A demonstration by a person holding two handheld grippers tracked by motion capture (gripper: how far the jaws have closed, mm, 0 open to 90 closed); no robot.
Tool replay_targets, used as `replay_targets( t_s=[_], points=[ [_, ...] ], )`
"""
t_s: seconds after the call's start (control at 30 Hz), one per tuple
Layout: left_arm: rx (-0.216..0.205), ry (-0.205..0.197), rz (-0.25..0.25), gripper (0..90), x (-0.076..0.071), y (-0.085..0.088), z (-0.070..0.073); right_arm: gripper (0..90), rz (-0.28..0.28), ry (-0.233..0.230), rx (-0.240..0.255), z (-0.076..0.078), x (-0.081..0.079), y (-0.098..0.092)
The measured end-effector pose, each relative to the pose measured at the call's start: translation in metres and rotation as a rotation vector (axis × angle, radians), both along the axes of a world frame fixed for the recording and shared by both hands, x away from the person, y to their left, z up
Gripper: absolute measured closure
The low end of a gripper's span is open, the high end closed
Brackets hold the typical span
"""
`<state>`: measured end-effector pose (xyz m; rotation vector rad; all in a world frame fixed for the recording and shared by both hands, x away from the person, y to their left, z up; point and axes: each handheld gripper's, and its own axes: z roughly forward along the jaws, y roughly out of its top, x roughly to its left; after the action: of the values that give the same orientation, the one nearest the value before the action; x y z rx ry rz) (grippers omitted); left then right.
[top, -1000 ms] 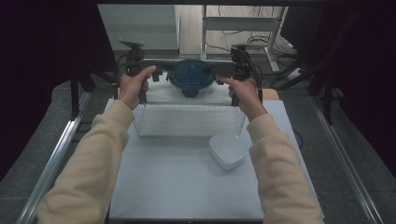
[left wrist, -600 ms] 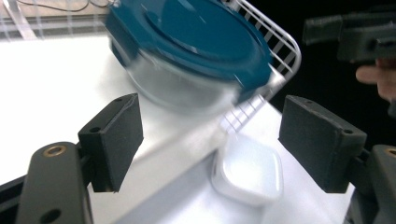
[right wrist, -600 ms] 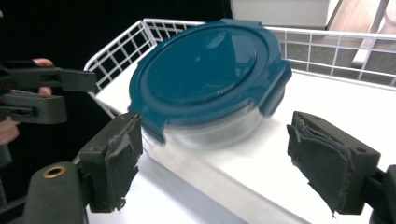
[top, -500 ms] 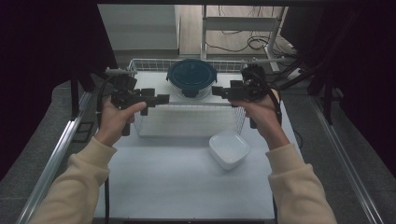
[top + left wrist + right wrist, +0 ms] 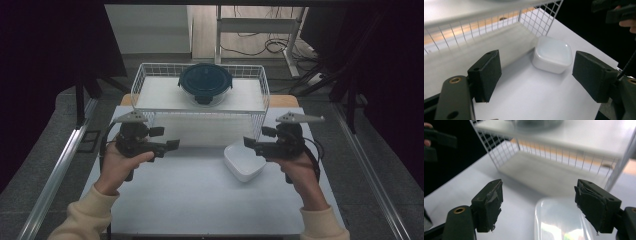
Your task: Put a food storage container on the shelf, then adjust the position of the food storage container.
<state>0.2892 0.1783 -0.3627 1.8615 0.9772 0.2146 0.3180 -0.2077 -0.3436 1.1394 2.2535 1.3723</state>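
- While both hands hover above the white table [image 5: 165, 200], the left gripper [image 5: 170, 145] gapes wide, empty, jaws lately narrowing slightly;
- right gripper [image 5: 248, 142] likewise, empty;
- small white square plastic tub [image 5: 244, 163] sits at its five o'clock, untouched.

The person wears cream long sleeves [image 5: 85, 220] with ribbed cuffs, seen at the lower corners of the high view. Each hand carries a black two-jaw gripper: the left gripper [image 5: 167, 146] and the right gripper [image 5: 252, 143] each bear a grey three-cornered plate and trail a black cable. The blocky black fingers [image 5: 487, 203] show brass-ringed screw holes and frayed pads.
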Motion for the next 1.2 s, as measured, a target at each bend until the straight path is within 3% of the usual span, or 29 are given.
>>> replay_targets(
  t_s=[0.1, 0.2, 0.33, 0.43, 0.63, 0.83, 1.2],
  points=[
    [0.019, -0.006, 0.022, 22.8, -0.010, 0.001, -0.012, 22.6, 0.003, 0.033, -0.015, -0.022, -0.013, -0.009],
    [0.039, 0.012, 0.033, 22.9, -0.015, 0.002, -0.027, 23.4, 0.010, 0.054, -0.056, -0.042, -0.025, -0.017],
    [0.051, 0.048, 0.042, 23.1, -0.020, 0.006, -0.045, 24.2, 0.011, 0.073, -0.063, -0.053, -0.032, -0.022],
    [0.068, 0.068, 0.063, 23.2, -0.023, 0.010, -0.057, 24.6, 0.006, 0.092, -0.107, -0.060, -0.035, -0.025],
    [0.096, 0.119, 0.093, 23.5, -0.026, 0.015, -0.080, 25.6, -0.005, 0.138, -0.128, -0.075, -0.036, -0.029],
    [0.152, 0.150, 0.072, 23.6, -0.027, 0.009, -0.092, 27.2, -0.007, 0.173, -0.136, -0.088, -0.032, -0.028],
    [0.156, 0.170, 0.075, 23.0, -0.028, 0.012, -0.099, 23.9, -0.052, 0.194, -0.130, -0.088, -0.026, -0.029]
  ],
)
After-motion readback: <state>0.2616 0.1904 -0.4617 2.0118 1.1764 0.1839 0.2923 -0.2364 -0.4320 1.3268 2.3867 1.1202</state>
